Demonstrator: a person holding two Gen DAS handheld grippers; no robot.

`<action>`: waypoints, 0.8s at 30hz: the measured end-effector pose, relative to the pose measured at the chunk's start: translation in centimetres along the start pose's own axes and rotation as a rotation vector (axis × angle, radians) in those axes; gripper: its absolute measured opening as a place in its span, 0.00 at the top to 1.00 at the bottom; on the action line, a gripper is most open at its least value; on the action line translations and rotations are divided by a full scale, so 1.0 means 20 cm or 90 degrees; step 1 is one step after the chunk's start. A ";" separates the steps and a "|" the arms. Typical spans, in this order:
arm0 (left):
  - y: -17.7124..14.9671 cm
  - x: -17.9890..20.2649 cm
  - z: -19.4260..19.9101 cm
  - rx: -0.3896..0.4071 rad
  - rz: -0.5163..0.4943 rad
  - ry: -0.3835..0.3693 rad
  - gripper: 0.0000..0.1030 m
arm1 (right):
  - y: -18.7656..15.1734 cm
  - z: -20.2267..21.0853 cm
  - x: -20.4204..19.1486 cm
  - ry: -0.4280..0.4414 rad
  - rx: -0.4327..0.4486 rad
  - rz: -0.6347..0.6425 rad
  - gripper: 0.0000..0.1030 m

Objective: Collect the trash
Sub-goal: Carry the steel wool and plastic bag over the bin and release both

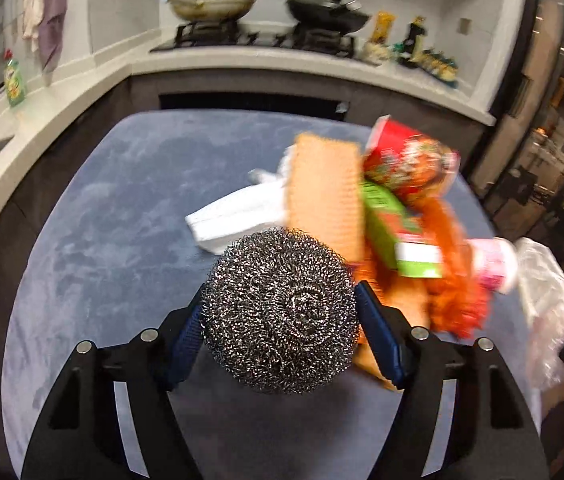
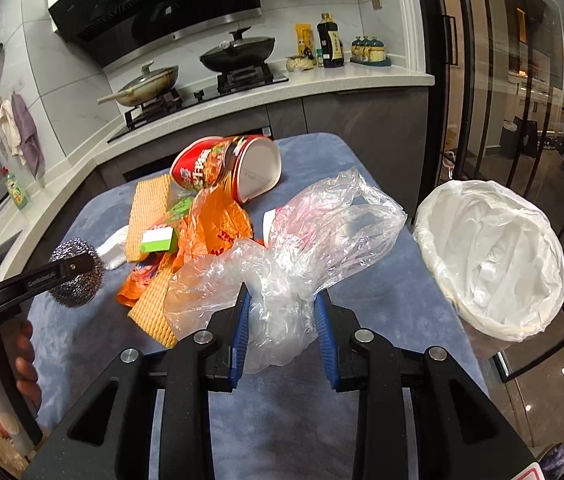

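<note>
My left gripper (image 1: 280, 316) is shut on a steel wool scrubber (image 1: 282, 312) and holds it above the blue table cloth (image 1: 114, 208); it also shows in the right wrist view (image 2: 78, 272). My right gripper (image 2: 282, 324) is shut on a clear plastic bag (image 2: 301, 240). Behind lie an orange sponge cloth (image 1: 323, 192), a red noodle cup (image 2: 226, 168) on its side, a green box (image 2: 158, 240), an orange plastic bag (image 2: 218, 224) and a white cloth (image 1: 238, 216). A bin lined with a white bag (image 2: 493, 256) stands right of the table.
A kitchen counter (image 2: 321, 80) with a stove, two pans (image 2: 238, 54) and bottles runs behind the table. Glass doors (image 2: 521, 120) stand at the right. A green spray bottle (image 1: 14, 80) sits on the left counter.
</note>
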State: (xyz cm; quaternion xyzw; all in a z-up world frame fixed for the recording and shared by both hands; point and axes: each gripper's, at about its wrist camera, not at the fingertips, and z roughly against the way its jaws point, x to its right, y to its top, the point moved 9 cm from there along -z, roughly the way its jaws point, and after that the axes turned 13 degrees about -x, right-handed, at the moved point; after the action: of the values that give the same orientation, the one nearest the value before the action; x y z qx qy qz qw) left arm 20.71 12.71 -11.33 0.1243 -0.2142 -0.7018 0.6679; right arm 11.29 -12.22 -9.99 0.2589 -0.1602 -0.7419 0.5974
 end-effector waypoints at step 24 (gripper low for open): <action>-0.18 1.73 0.13 0.007 -0.361 -0.219 0.34 | 0.07 0.37 1.11 -0.162 0.114 -0.172 0.71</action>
State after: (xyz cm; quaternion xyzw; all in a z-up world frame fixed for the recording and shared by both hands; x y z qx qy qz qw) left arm 13.71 -21.21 -6.87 0.0621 -0.2848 -0.8692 0.3993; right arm 4.75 -34.52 -7.42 0.2340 -0.2635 -0.8249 0.4420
